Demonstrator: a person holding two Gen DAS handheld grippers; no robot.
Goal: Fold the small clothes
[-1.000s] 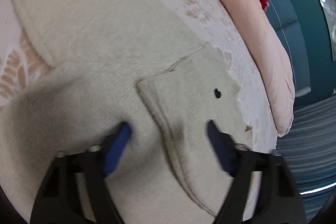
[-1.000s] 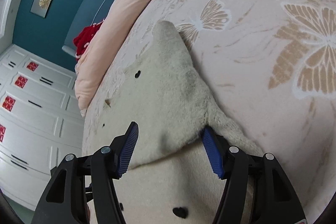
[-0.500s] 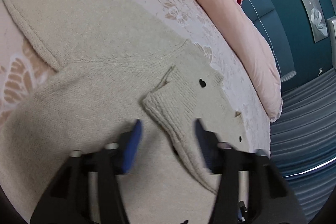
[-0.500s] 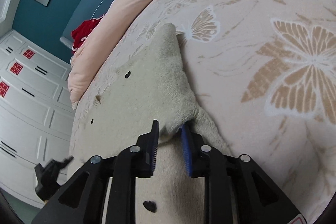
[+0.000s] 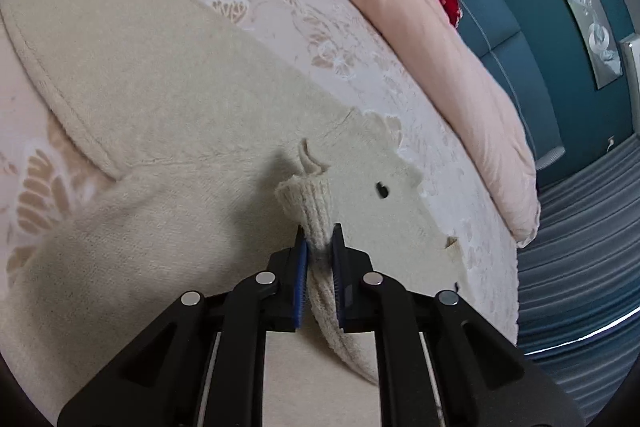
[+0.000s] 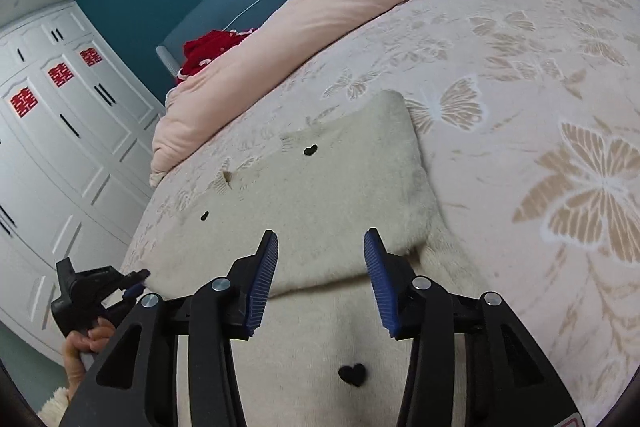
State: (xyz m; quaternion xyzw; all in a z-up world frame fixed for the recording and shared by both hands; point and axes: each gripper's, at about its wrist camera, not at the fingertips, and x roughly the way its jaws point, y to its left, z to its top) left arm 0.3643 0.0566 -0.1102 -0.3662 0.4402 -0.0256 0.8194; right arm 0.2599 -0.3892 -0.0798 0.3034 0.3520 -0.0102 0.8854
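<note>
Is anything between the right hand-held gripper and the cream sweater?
Nothing visible. The right hand-held gripper hangs open directly over the cream sweater, with only bare knit between its pads. The left hand-held gripper already pinches the ribbed edge.

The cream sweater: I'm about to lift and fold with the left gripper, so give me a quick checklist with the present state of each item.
1. Left gripper shut on the sweater's ribbed edge: ok.
2. Grip depth: the knit sits between the blue pads, though how far in, cannot tell.
3. Right gripper free of fabric: ok, jaws open above the folded sleeve.
4. Sweater lying flat on the bed cover: mostly ok; edge bunched at the left grip.
5. Pink duvet away from the sweater: ok.
6. Underside layers caught in the grip: cannot tell.
</note>
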